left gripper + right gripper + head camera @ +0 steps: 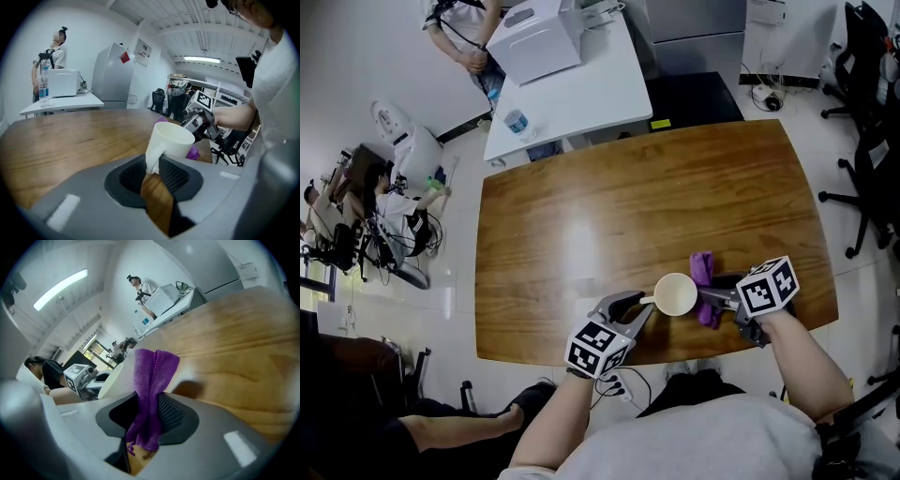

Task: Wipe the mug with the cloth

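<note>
A white mug stands near the front edge of the wooden table. My left gripper comes in from the left, and its pads grip the mug's handle, with the mug upright just beyond the jaws. My right gripper is shut on a purple cloth, which it holds against the mug's right side. In the right gripper view the cloth hangs bunched between the pads, with the mug's wall right behind it. The right gripper also shows past the mug.
A white table behind carries a white box and a water bottle, and a person stands by it. Office chairs are at the right. Seated people and gear are on the left.
</note>
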Motion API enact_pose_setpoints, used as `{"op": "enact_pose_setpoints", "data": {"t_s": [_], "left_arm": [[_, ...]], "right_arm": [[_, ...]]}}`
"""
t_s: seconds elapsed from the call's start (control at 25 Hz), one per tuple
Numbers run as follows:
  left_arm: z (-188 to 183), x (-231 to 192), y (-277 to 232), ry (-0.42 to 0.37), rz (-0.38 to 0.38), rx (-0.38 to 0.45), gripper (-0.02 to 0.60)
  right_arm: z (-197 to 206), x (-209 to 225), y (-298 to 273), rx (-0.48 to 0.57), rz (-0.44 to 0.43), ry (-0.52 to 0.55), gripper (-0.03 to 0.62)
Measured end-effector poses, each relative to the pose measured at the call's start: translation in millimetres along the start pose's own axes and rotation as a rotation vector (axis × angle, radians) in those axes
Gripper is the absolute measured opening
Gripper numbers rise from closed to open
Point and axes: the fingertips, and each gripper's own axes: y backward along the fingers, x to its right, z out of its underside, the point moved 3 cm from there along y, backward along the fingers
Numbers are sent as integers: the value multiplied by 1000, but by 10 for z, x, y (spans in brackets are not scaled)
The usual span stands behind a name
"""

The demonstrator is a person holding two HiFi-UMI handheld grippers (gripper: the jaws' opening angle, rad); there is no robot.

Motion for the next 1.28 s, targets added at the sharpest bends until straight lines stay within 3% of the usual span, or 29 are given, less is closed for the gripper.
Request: {"op": "enact_pose_setpoints", "data": {"t_s": [0.56,0.76,1.0,1.28], "left_arm": [[-39,70,-142,-14,45,23,58],[-72,51,-182,-11,55,42,55],[-118,85,-247,-29,76,44,55],[-161,111,-315,-40,90,40,55]], "right_arm": [[252,-73,158,-63,-34,8,127],[309,-226,291,-70,-108,-5,127],[4,-270,533,-10,-108,62,127],[-482,-227,642,134,-113,79,127]]}}
